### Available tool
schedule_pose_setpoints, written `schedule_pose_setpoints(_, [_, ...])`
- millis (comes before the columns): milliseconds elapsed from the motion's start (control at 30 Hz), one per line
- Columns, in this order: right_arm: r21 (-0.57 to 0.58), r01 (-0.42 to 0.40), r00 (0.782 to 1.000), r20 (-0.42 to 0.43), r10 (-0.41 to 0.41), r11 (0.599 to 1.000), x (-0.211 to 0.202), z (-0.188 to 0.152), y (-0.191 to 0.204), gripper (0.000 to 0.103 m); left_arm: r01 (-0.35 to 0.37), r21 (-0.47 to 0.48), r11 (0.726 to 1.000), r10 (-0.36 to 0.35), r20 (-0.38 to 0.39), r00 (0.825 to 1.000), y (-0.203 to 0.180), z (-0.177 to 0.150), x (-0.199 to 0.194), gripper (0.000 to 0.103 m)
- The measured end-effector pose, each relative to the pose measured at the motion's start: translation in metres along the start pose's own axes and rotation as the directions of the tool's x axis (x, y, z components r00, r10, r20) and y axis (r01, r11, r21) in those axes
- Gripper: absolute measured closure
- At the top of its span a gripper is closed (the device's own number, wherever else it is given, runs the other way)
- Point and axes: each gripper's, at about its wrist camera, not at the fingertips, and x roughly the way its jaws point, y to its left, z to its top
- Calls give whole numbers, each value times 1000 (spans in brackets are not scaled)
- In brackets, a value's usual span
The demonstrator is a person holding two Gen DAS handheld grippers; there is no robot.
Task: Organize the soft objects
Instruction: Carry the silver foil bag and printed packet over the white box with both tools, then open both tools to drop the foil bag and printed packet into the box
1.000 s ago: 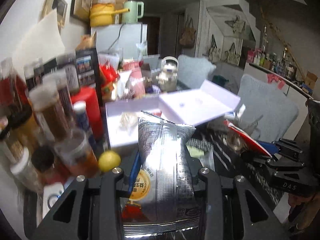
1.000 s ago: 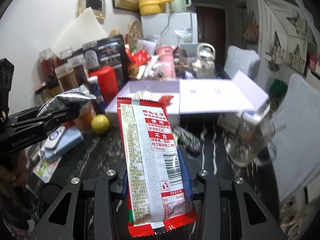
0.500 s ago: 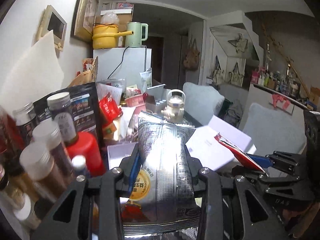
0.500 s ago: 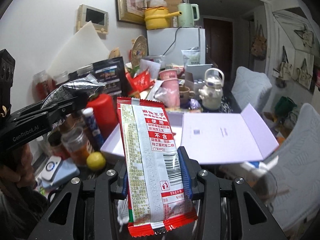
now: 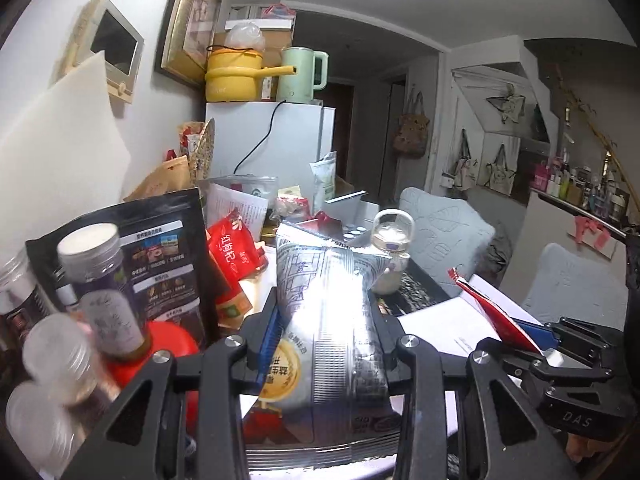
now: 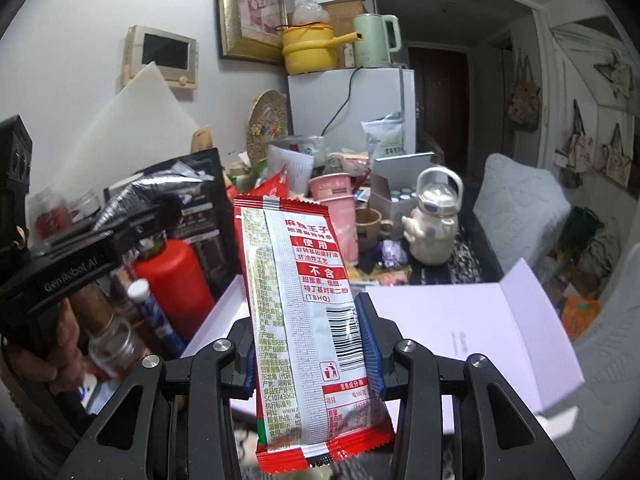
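My left gripper [image 5: 322, 344] is shut on a silver snack bag [image 5: 328, 320] that stands upright between its blue pads. My right gripper [image 6: 306, 344] is shut on a red-and-white snack packet [image 6: 304, 320], also held upright. In the left wrist view the right gripper [image 5: 532, 344] shows at the lower right with the red packet's edge [image 5: 492, 312] in it. In the right wrist view the left gripper [image 6: 132, 220] shows at the left, held by a hand [image 6: 44, 356], with the silver bag's top [image 6: 160, 184]. Both are above an open white box [image 6: 460, 332].
Jars and bottles [image 5: 100, 280], a red canister [image 6: 176, 276] and a black pouch [image 5: 160, 256] crowd the left. A white teapot [image 6: 434, 224], pink cups [image 6: 336, 208] and packets fill the table's back. Grey cushioned chairs [image 6: 516, 208] stand right; a fridge [image 5: 276, 140] stands behind.
Both grippers have risen and moved forward with their packets still held. The table and white box sank lower in view; the yellow fruit dropped out of sight.
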Motion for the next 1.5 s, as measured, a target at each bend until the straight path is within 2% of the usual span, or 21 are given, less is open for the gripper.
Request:
schedule_pose_setpoints(133, [-6,-5,1000,1,5,1000,27,12,-2,63,-21,10,1000,21,-12,1000,4,3,25,66])
schedule_pose_setpoints(300, [-42,-7,1000,-23,6,999,64,23,2,63,-65,12,998,66,-70,995,11,-5,59,66])
schedule_pose_setpoints(700, [-55,-50,993,-107,43,997,120,18,1,63,-122,42,992,128,-190,974,22,-26,108,66])
schedule_pose_setpoints(800, [-56,-45,988,-148,36,997,133,13,-1,63,-139,54,989,148,-231,962,23,-33,122,66])
schedule_pose_setpoints(933, [-59,-31,978,-207,18,998,152,3,-6,63,-133,44,990,140,-316,938,27,-47,144,66])
schedule_pose_setpoints(1033, [-46,-25,970,-243,13,999,165,-2,-10,63,-134,50,990,143,-349,926,25,-54,153,66])
schedule_pose_setpoints(1167, [-18,-52,958,-283,44,999,174,-7,-15,63,-110,24,994,111,-380,918,28,-59,159,66])
schedule_pose_setpoints(1300, [-7,-43,949,-311,39,999,182,-12,-18,63,-132,38,991,136,-399,907,28,-64,166,66])
schedule_pose_setpoints(1500, [-2,-33,939,-343,30,999,188,-14,-22,62,-145,40,989,147,-466,873,29,-70,180,66])
